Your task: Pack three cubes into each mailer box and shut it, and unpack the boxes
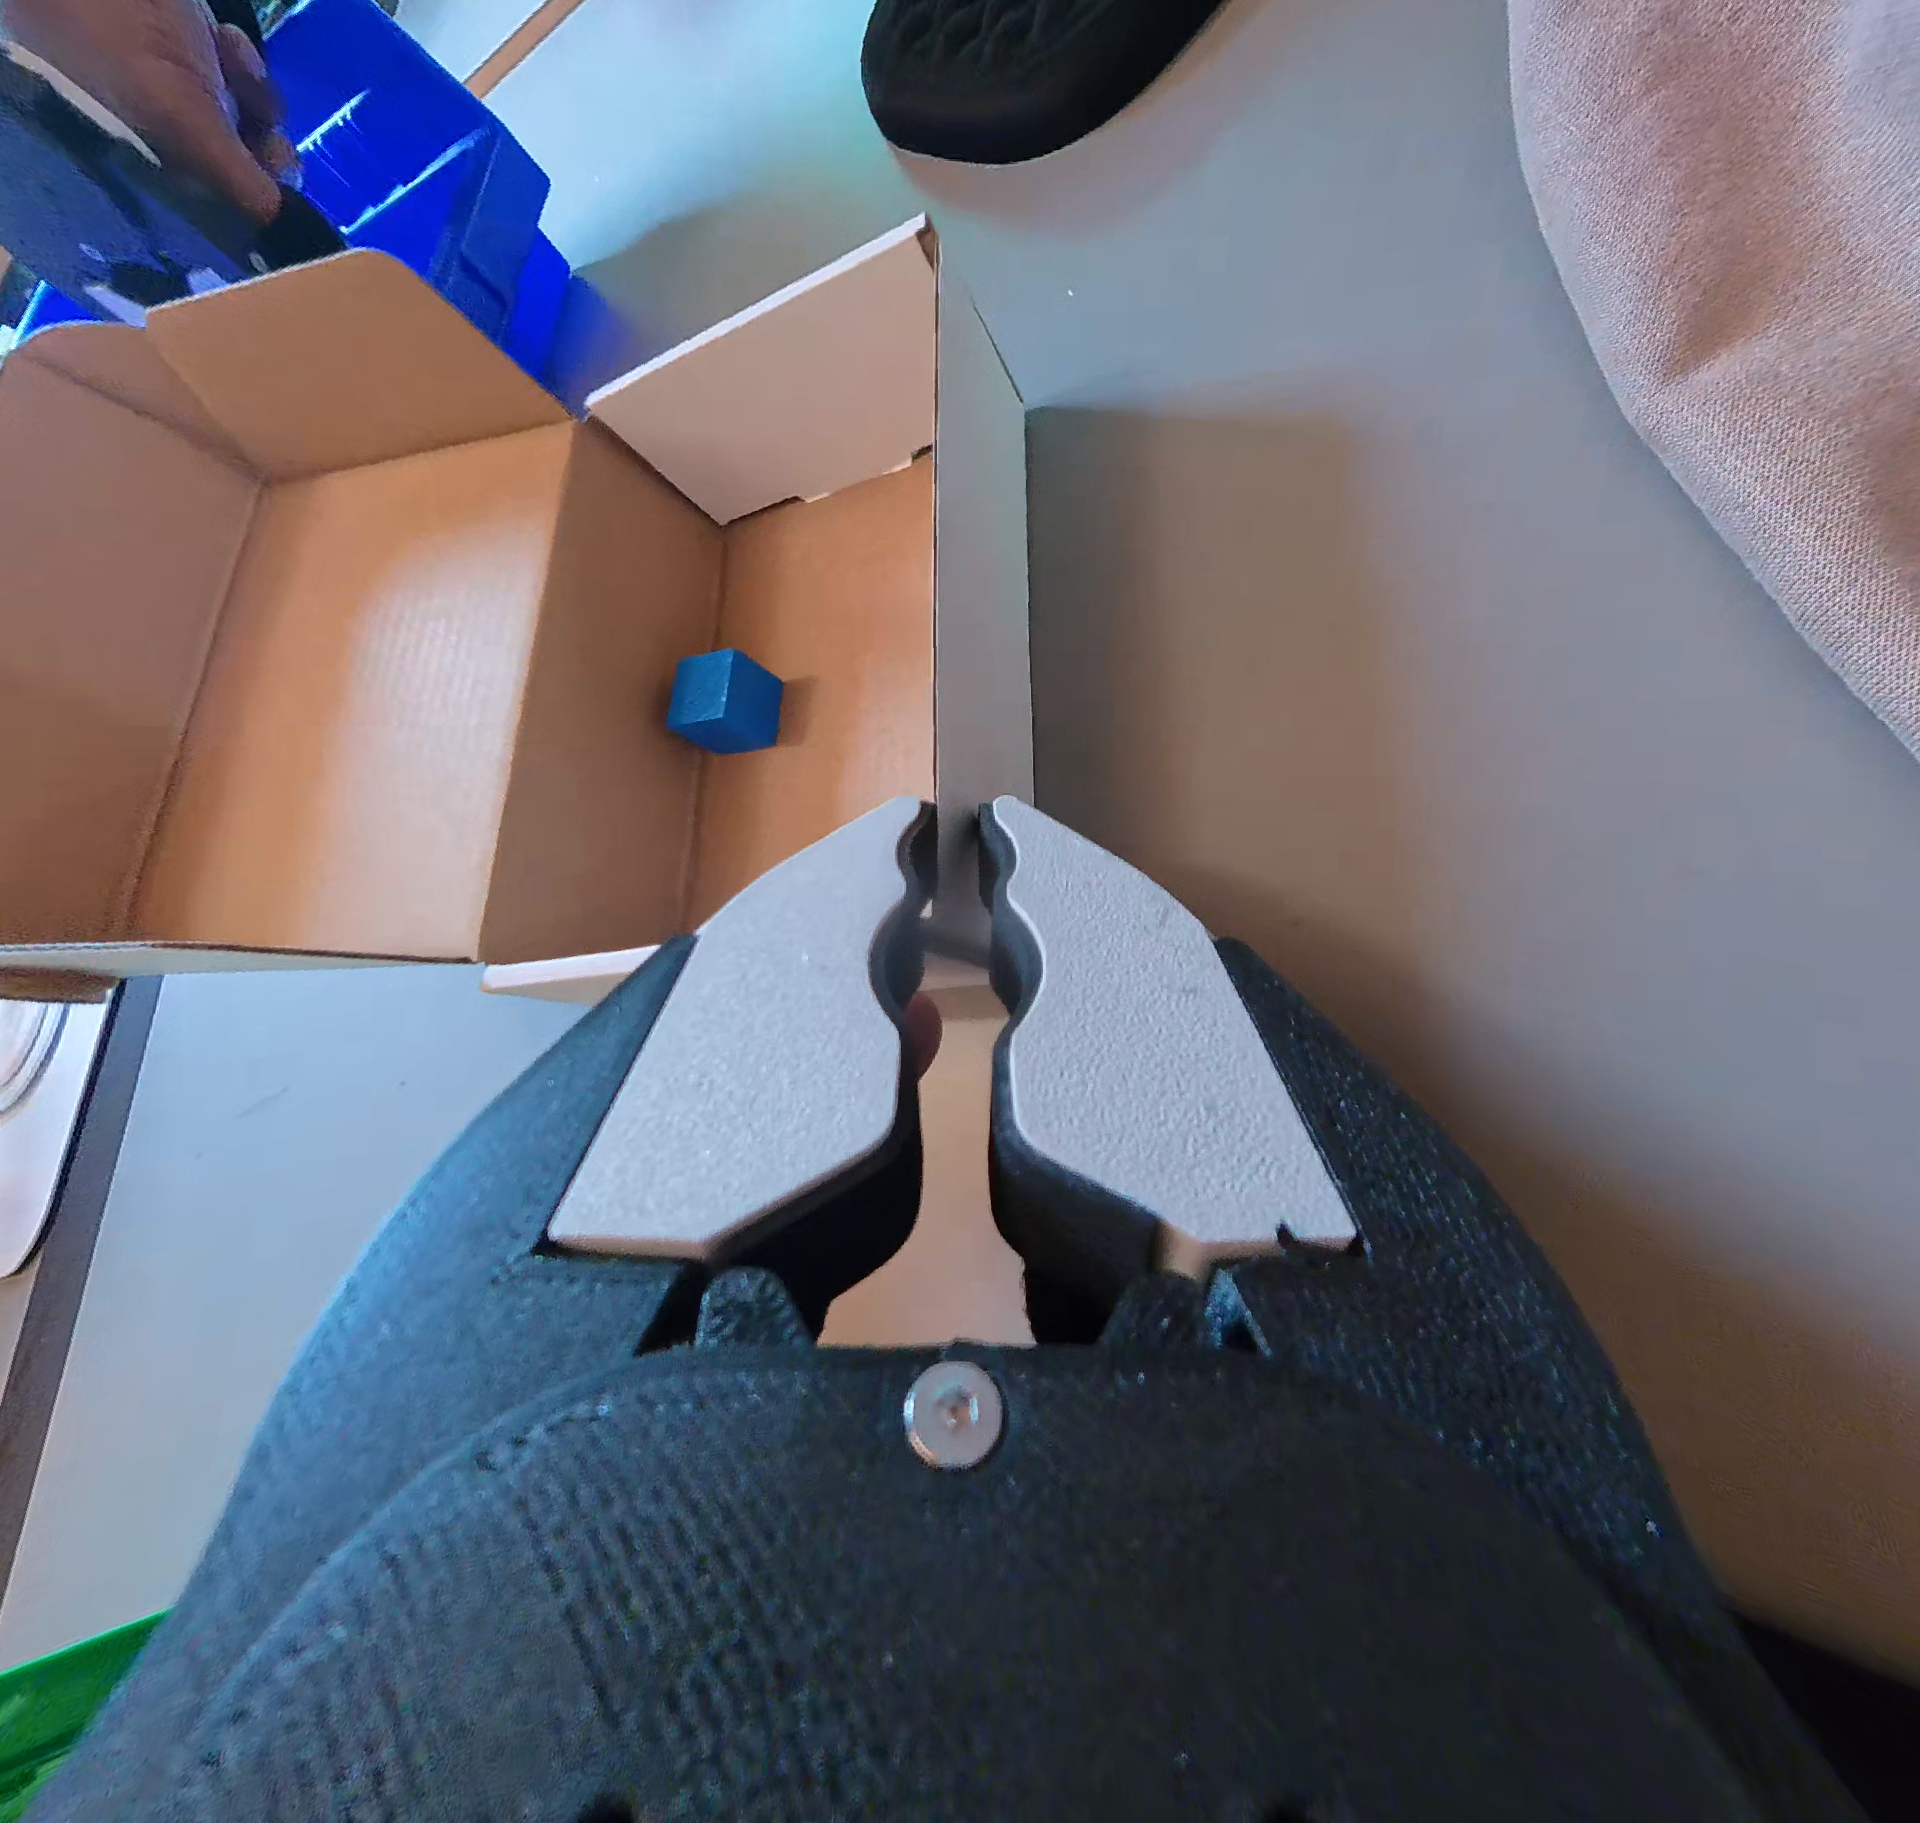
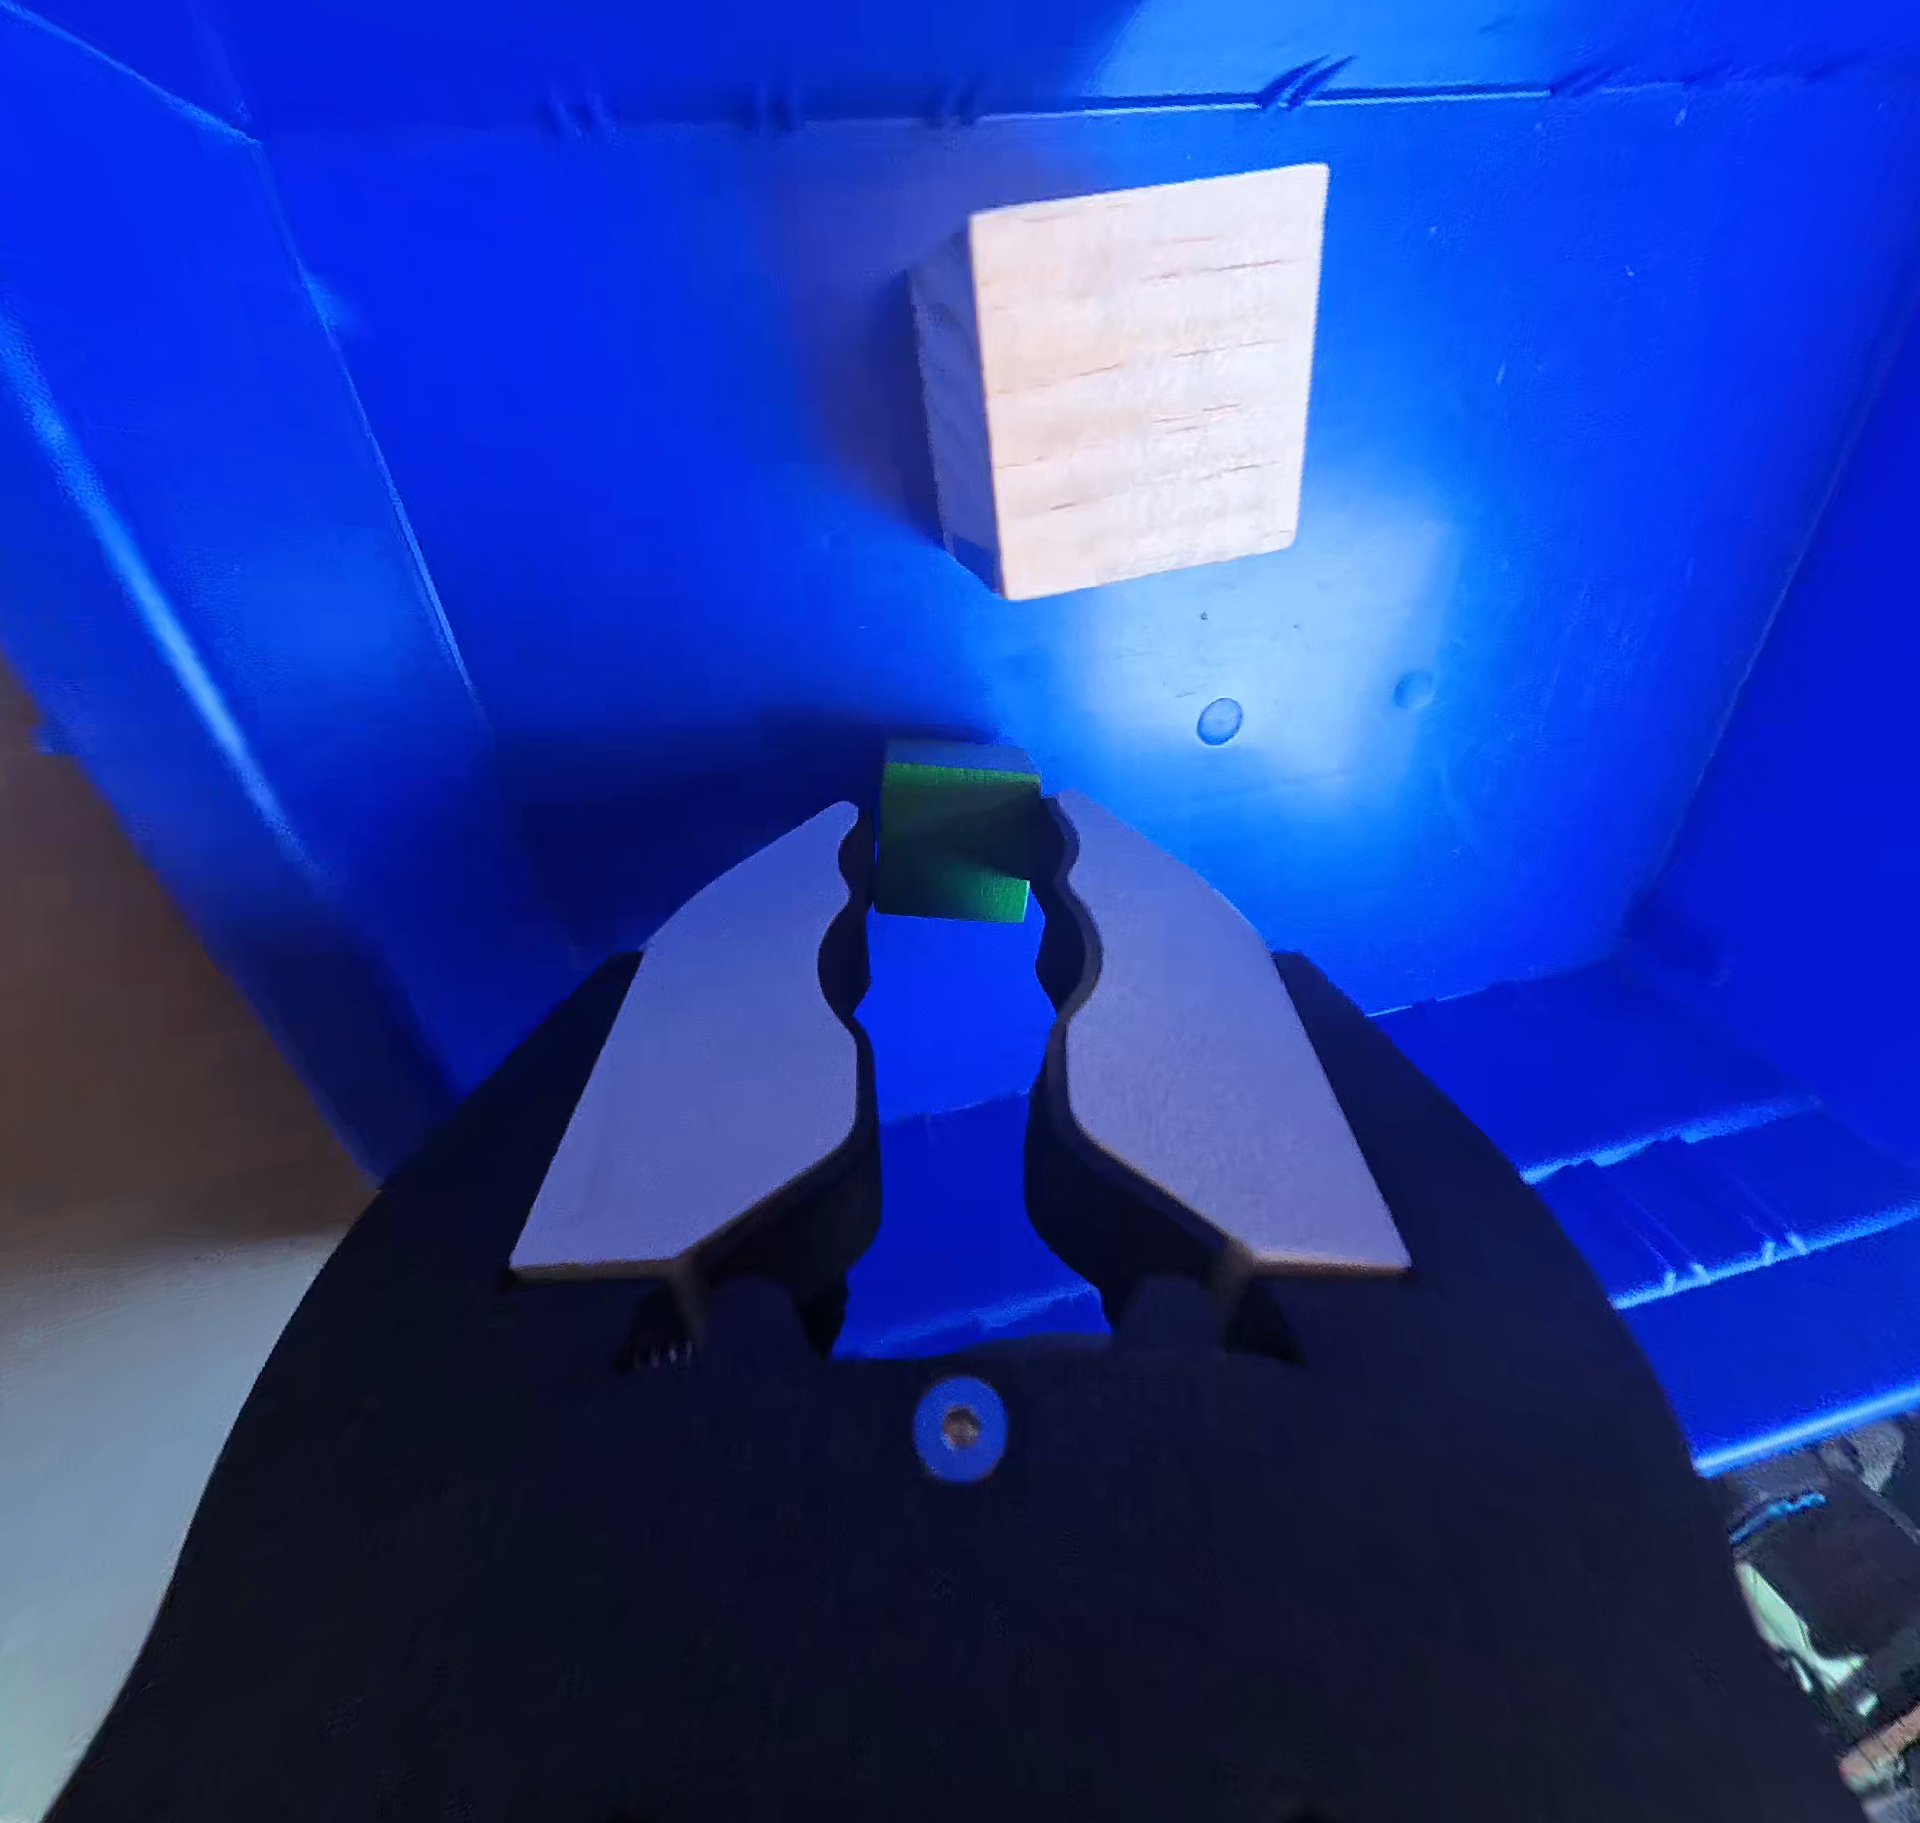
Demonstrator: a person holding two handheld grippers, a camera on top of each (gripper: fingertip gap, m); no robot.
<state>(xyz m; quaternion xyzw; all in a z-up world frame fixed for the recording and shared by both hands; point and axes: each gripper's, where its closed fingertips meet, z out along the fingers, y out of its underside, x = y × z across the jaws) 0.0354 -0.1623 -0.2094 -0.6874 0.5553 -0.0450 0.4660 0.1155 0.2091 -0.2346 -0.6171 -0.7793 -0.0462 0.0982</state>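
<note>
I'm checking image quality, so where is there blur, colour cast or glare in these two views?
Right wrist view: blue cast from the bin, bright glare patch on its floor, wooden cube slightly blurred. Left wrist view: sharp on the blue cube, blurred at top left, wide-angle bending of the box.

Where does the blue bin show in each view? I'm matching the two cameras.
Left wrist view: the blue bin sits upper left, behind the open mailer box.
Right wrist view: it fills the frame; the right hand-held gripper grips a green cube inside.
Shared landmark: the bin alone.
</note>
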